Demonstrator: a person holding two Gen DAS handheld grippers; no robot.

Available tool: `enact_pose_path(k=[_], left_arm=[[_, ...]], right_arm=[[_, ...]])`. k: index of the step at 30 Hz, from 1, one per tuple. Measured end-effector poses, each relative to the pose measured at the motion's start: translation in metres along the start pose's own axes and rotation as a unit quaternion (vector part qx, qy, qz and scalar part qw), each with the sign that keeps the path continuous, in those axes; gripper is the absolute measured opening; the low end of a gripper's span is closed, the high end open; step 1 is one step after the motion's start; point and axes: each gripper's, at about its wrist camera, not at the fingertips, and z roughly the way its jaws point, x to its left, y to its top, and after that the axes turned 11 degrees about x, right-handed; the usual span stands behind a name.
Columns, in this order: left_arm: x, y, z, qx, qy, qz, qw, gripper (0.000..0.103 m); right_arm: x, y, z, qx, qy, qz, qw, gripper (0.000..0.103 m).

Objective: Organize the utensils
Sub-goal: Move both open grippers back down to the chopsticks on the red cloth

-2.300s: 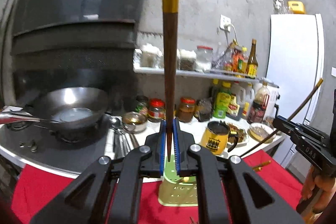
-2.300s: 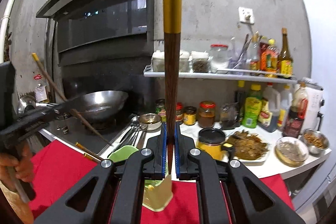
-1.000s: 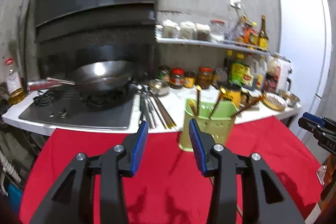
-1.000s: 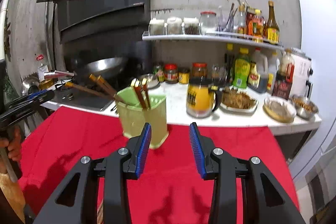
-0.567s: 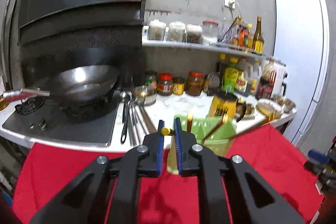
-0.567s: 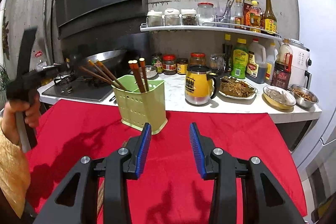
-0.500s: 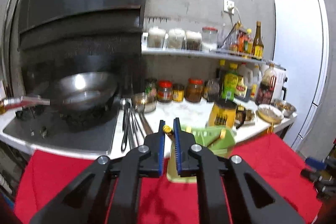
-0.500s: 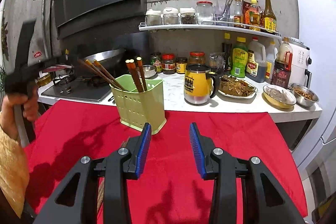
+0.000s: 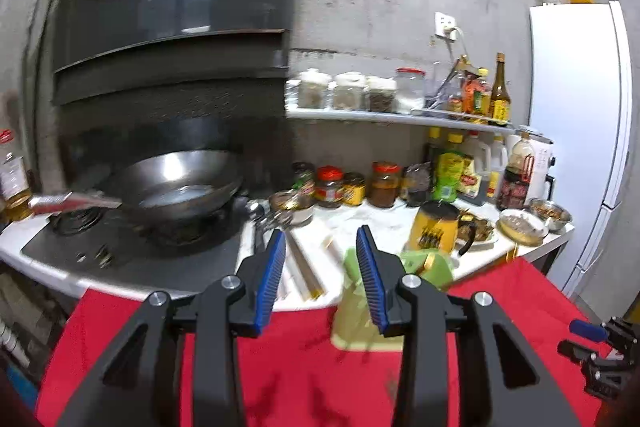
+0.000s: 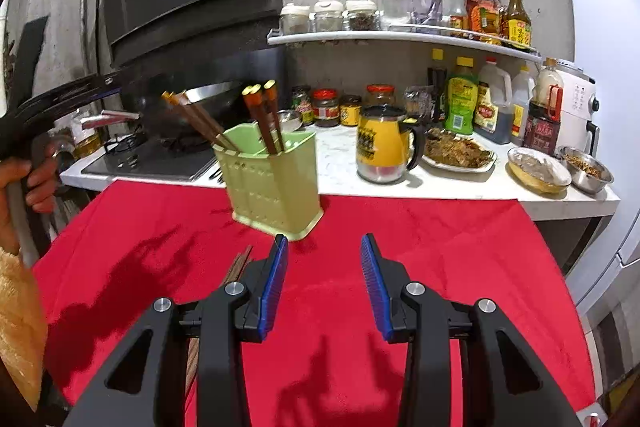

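— While our left gripper has just been opening with nothing between its pads, where are the chopsticks?
— Upright in the green holder on our red-covered surface; our right gripper gapes empty.

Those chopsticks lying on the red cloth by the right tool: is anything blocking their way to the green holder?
Nothing visible does. The loose chopsticks lie just left of the right tool, and only bare red cloth separates them from the green holder, whose top stays partly free beside the chopsticks already inside.
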Motion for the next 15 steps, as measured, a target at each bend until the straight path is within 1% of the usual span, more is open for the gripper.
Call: enact_pose_path(k=[3, 5, 7, 9, 12, 14, 15], left_arm=[[0.01, -0.033, -0.016, 0.018, 0.028, -0.004, 0.9994, 0.036], [0.016, -0.061, -0.021, 0.047, 0.037, -0.004, 0.9982, 0.036], [0.02, -0.092, -0.021, 0.088, 0.052, -0.011, 0.9948, 0.036], [0.024, -0.124, -0.021, 0.126, 0.05, -0.018, 0.9905, 0.036], [0.022, -0.161, -0.019, 0.17, 0.053, -0.017, 0.9839, 0.036], [0.018, -0.18, -0.017, 0.193, 0.051, -0.016, 0.9798, 0.036], [0.015, -0.191, -0.016, 0.211, 0.05, -0.013, 0.9762, 0.036]], right_arm=[[0.01, -0.015, 0.003, 0.015, 0.014, -0.005, 1.0, 0.04], [0.019, -0.026, 0.006, 0.028, 0.021, -0.012, 0.999, 0.04], [0.03, -0.041, 0.011, 0.046, 0.028, -0.022, 0.998, 0.04], [0.039, -0.057, 0.016, 0.066, 0.033, -0.029, 0.997, 0.04], [0.046, -0.076, 0.023, 0.088, 0.038, -0.029, 0.995, 0.04], [0.052, -0.089, 0.027, 0.104, 0.042, -0.028, 0.993, 0.04], [0.055, -0.093, 0.027, 0.109, 0.042, -0.029, 0.993, 0.04]])
